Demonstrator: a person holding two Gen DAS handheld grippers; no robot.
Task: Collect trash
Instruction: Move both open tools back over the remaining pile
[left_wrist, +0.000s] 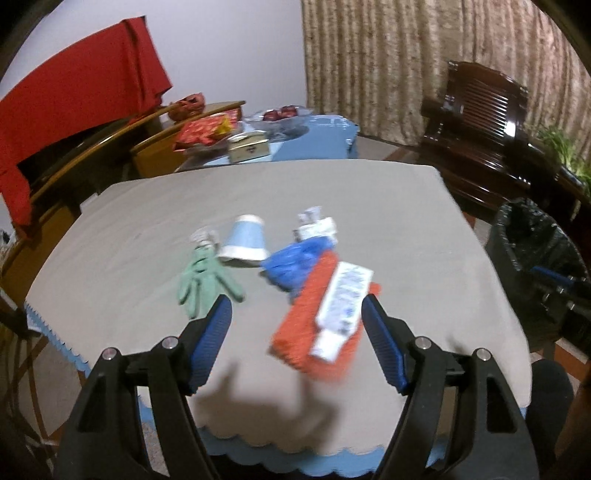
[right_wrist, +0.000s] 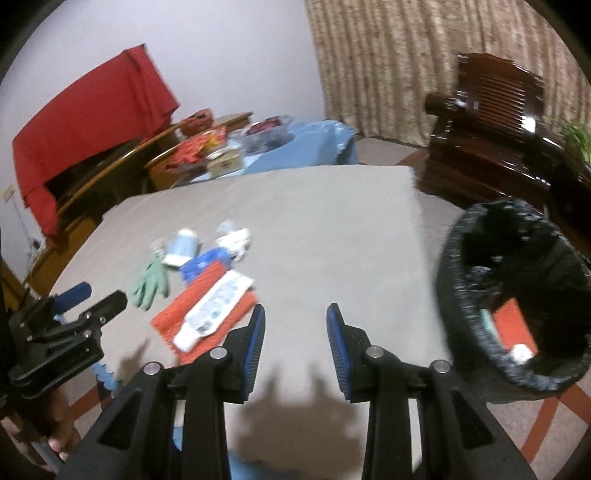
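Trash lies in a cluster on the grey tablecloth (left_wrist: 332, 192): a green glove (left_wrist: 201, 278), a blue paper cup (left_wrist: 243, 242) on its side, a blue plastic bag (left_wrist: 295, 264), a white crumpled wrapper (left_wrist: 314, 225), and a white tube (left_wrist: 341, 308) on an orange box (left_wrist: 299, 332). My left gripper (left_wrist: 295, 310) is open and empty, just short of the tube and box. My right gripper (right_wrist: 295, 317) is open and empty over bare cloth, right of the tube (right_wrist: 214, 310). The left gripper (right_wrist: 92, 295) shows in the right wrist view. A black-lined bin (right_wrist: 517, 295) stands right of the table.
The bin holds an orange item (right_wrist: 515, 326) and white scraps. A dark wooden chair (left_wrist: 480, 122) stands behind the bin. A second table (left_wrist: 314, 140) with snack packs and a bowl lies beyond. A red cloth (left_wrist: 74, 110) hangs over furniture at the left.
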